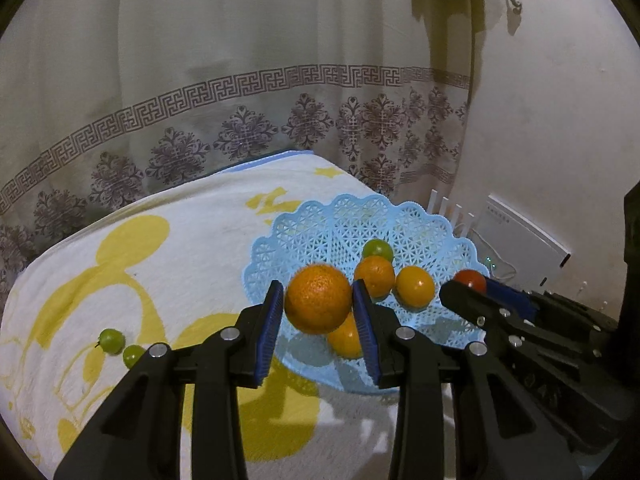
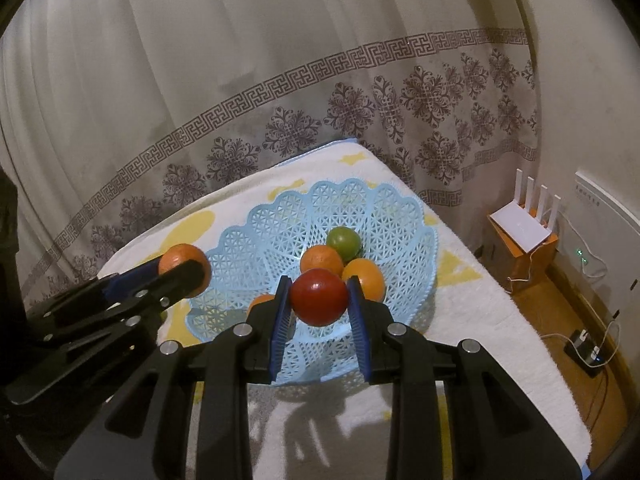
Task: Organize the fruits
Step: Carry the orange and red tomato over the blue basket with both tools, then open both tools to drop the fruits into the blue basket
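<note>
My left gripper [image 1: 318, 312] is pinching the big orange [image 1: 318, 298] at centre frame; my right gripper [image 2: 319, 304] is clamping the red tomato [image 2: 319, 297] — both hovering over the blue basket [image 2: 416, 232]; releasing carelessly risks them rolling out.

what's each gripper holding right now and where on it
Left gripper clamps the large orange across its sides; right gripper clamps the red tomato likewise.

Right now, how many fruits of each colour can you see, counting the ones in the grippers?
Orange: 5, with one large orange in the left gripper and four in the blue basket, at and.
Red: 1, the red fruit in the right gripper.
Green: 3, one in the basket and two on the towel.
Total: 9.
</note>
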A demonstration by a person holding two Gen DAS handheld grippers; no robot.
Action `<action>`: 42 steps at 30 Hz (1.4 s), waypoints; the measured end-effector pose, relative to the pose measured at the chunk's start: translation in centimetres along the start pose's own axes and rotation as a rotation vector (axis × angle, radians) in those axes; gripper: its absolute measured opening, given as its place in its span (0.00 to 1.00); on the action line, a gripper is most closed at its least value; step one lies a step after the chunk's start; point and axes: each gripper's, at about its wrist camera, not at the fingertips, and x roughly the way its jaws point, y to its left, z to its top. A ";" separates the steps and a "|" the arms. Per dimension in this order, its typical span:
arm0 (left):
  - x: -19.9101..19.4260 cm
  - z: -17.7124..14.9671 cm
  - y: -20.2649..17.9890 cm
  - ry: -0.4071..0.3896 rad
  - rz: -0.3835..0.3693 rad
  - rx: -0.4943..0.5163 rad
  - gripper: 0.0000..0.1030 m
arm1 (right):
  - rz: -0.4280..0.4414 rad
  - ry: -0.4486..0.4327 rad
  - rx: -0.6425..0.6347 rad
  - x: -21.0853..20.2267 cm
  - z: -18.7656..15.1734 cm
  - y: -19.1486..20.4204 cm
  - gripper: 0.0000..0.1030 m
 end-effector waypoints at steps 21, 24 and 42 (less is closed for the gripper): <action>-2.6 -0.8 4.2 -0.048 0.100 -0.061 0.79 | -0.003 -0.048 0.016 -1.2 -0.2 0.7 0.61; -3.0 -1.0 4.6 -0.052 0.113 -0.065 0.80 | 0.000 -0.059 0.014 -1.5 -0.3 1.0 0.65; -5.2 -2.9 10.7 -0.041 0.223 -0.145 0.84 | 0.044 -0.087 -0.051 -2.6 -1.1 3.8 0.75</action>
